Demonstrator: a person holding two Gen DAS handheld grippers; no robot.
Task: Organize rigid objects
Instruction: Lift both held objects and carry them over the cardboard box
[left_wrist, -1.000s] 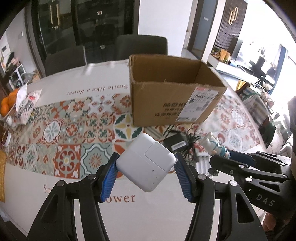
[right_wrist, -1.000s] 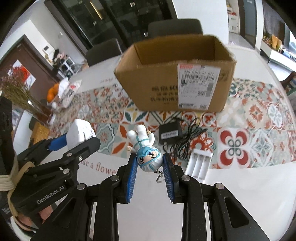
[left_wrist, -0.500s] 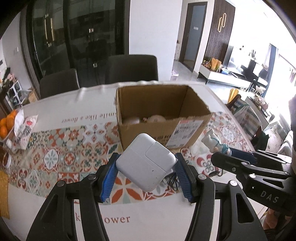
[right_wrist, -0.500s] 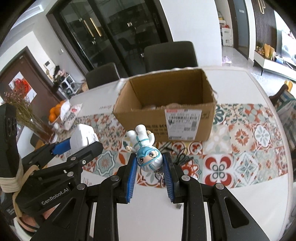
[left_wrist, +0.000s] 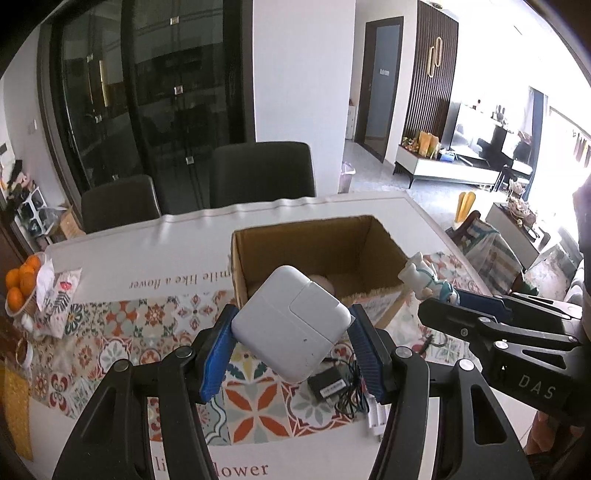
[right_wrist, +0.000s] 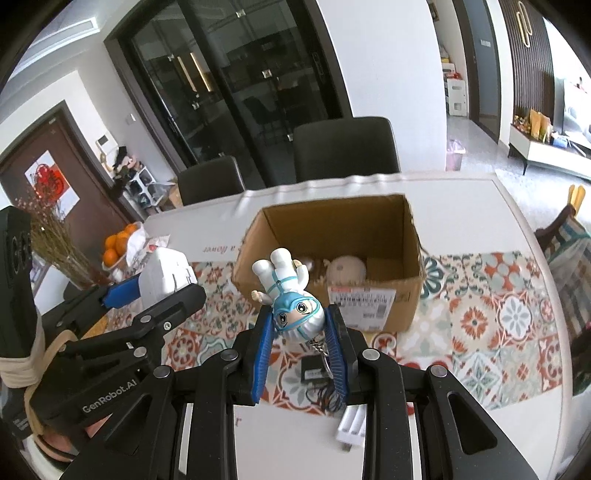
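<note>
My left gripper (left_wrist: 291, 326) is shut on a white square power adapter (left_wrist: 290, 323), held above the table in front of the open cardboard box (left_wrist: 240, 273). My right gripper (right_wrist: 299, 326) is shut on the head of a small white-and-blue figurine keychain (right_wrist: 290, 295), also raised before the cardboard box (right_wrist: 376, 302). The figurine (left_wrist: 424, 278) and right gripper show at the right of the left wrist view. The adapter (right_wrist: 164, 275) and left gripper show at the left of the right wrist view. Round pale objects (right_wrist: 345, 269) lie inside the box.
On the patterned tablecloth below lie a black charger with a tangled cord (left_wrist: 330, 384) and a white battery holder (right_wrist: 352, 419). Oranges (left_wrist: 20, 280) and a packet (left_wrist: 59, 299) sit at the far left. Dark chairs (left_wrist: 262, 173) stand behind the table.
Both grippers have risen with their objects, so the box interior now shows from above. The box appears lower and farther in both views.
</note>
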